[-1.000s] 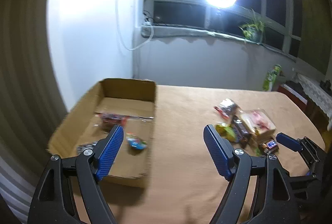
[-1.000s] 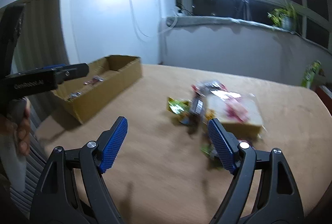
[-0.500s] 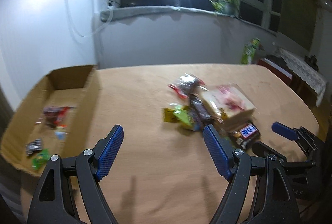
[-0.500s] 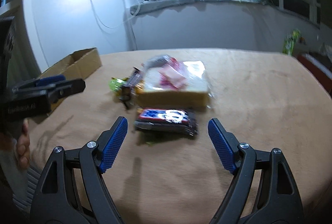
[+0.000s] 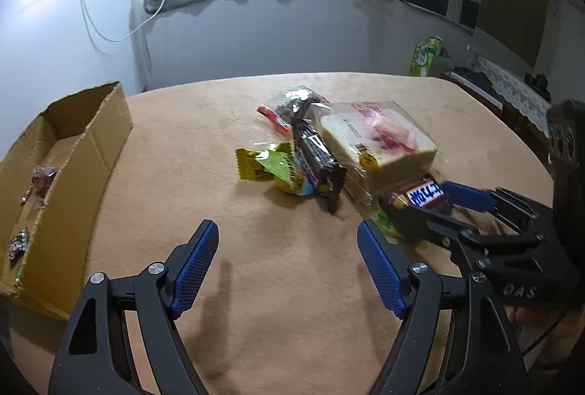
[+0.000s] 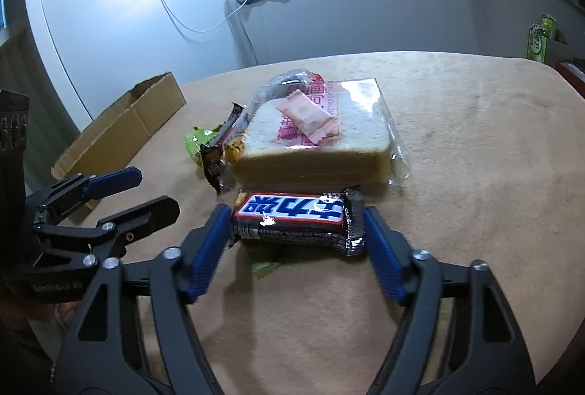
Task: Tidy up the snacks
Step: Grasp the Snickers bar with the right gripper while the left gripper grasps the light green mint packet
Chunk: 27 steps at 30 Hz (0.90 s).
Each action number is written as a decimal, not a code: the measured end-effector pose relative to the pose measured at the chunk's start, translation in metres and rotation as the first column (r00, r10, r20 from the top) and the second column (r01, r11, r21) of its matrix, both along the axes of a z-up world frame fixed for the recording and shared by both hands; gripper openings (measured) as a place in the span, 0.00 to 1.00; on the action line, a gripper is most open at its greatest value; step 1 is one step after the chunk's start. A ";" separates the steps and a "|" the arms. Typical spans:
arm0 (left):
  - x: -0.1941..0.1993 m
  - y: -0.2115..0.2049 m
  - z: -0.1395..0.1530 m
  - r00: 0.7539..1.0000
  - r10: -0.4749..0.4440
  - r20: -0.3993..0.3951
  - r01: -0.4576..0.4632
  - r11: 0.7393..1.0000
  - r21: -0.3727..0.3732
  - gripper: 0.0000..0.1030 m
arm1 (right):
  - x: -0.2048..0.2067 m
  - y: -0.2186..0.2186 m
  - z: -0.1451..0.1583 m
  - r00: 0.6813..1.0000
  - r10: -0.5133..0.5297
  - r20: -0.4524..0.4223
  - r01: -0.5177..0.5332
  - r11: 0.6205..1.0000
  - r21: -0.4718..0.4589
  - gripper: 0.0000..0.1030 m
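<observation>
Your right wrist view shows what the left cannot: the chocolate bar lies crosswise between your right gripper fingers, dark wrapper with a red-edged white panel and blue lettering, its crimped ends beside both blue pads. The jaws have just been closing with the bar between them; the left pad seems to touch the wrapper end, but you cannot tell whether either pad presses yet. A scrap of green wrapper peeks from under the bar, mostly hidden.

Your left wrist view alone looks into the cardboard box at the far left, where a few small wrapped sweets lie, cut off by the box wall and too small to name. Your left gripper stands wide apart over bare tan tablecloth, holding nothing.

The pile sits mid-table: a bagged bread slice with a pink sachet on top, just behind the bar, and to its left a dark bar lying over yellow and green packets. In the left view the chocolate bar is half hidden behind the right gripper.
</observation>
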<state>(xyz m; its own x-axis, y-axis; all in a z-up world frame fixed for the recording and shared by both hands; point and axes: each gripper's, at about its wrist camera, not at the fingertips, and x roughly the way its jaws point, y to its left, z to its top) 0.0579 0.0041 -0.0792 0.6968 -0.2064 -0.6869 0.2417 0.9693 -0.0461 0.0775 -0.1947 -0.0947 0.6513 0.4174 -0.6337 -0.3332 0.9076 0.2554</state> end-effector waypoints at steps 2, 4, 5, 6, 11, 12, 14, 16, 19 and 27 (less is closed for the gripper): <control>0.000 -0.009 -0.002 0.999 -0.030 -0.011 0.030 1.000 0.004 0.76 | -0.002 -0.005 0.002 1.000 0.010 0.011 -0.010 1.000 0.019 0.62; -0.002 -0.021 -0.005 0.998 -0.056 -0.017 0.056 0.998 0.013 0.76 | -0.004 -0.012 0.003 1.000 -0.003 0.021 0.003 1.000 0.004 0.58; -0.002 -0.025 -0.005 0.998 -0.066 -0.019 0.066 0.998 0.012 0.76 | -0.005 -0.017 0.003 1.000 -0.009 0.025 0.009 1.000 -0.003 0.58; -0.002 -0.032 -0.006 0.996 -0.082 -0.022 0.082 0.997 0.014 0.76 | -0.006 -0.023 0.003 0.999 -0.021 0.027 0.021 1.000 -0.006 0.58; 0.000 -0.065 -0.015 0.989 -0.142 -0.042 0.144 0.988 0.053 0.76 | -0.014 -0.059 0.003 0.997 -0.073 0.038 0.072 0.997 0.019 0.58; 0.001 -0.072 -0.018 0.987 -0.154 -0.047 0.156 0.986 0.058 0.76 | -0.016 -0.064 0.003 0.996 -0.081 0.042 0.080 0.997 0.021 0.58; 0.004 -0.079 -0.021 0.988 -0.152 -0.036 0.154 0.985 0.081 0.76 | -0.021 -0.075 0.001 0.994 -0.097 0.044 0.096 0.995 0.035 0.58; 0.007 -0.083 -0.021 0.987 -0.156 -0.033 0.158 0.985 0.076 0.72 | -0.025 -0.080 0.001 0.993 -0.104 0.050 0.102 0.994 0.046 0.58; 0.006 -0.086 -0.020 0.983 -0.181 -0.029 0.183 0.980 0.077 0.51 | -0.028 -0.085 -0.001 0.992 -0.108 0.058 0.105 0.993 0.057 0.58; 0.001 -0.082 -0.017 0.980 -0.198 -0.019 0.198 0.980 0.032 0.29 | -0.032 -0.083 0.000 0.990 -0.119 0.070 0.115 0.991 0.065 0.58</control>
<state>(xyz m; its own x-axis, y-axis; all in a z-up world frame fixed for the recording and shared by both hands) 0.0586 -0.0781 -0.0966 0.6337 -0.3158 -0.7062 0.4286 0.9033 -0.0193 0.0453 -0.2776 -0.0951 0.7419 0.3716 -0.5581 -0.2453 0.9251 0.2899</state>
